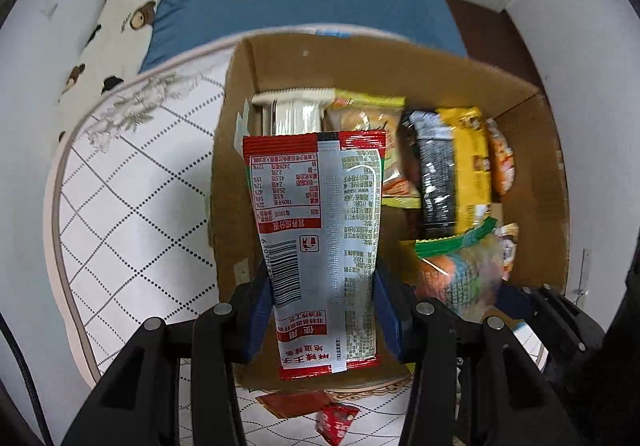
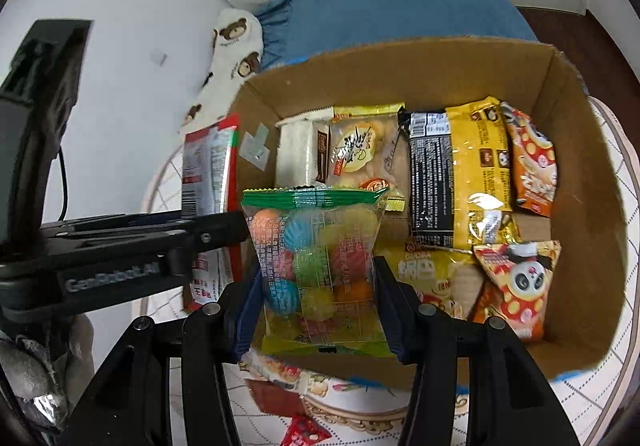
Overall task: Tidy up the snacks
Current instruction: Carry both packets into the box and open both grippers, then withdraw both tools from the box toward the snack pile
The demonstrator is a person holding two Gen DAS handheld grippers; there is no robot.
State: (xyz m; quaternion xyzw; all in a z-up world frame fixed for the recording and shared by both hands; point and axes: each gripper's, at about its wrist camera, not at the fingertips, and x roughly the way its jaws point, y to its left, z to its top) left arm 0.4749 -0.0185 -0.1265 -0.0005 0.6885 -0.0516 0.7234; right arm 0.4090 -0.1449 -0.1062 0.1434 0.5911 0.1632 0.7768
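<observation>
Snacks already filled much of the cardboard box (image 2: 440, 58): a white wafer pack (image 2: 296, 154), a rice-cracker pack (image 2: 360, 154), a black-and-yellow bag (image 2: 456, 174), an orange packet (image 2: 532, 170) and a panda pouch (image 2: 520, 278) lay ahead of the right gripper (image 2: 318, 306). That gripper was clamped on a clear bag of coloured candies (image 2: 316, 258), held upright between its blue pads (image 2: 248, 310) above the box's near edge. To its left, the left gripper (image 1: 324, 310) gripped a red-and-silver packet (image 1: 316, 230) by its lower half, back label facing the camera, poised over the box's left wall. Whether that packet was inside the wall or just outside it was hard to judge through the fisheye. By my reading, sorting was well advanced, with these two items still to be set down. Below both grippers, a small red sachet (image 2: 304, 434) and a flat brownish-red wrapper (image 2: 276, 394) lay on the patterned tabletop (image 1: 132, 182), seemingly still to collect.
</observation>
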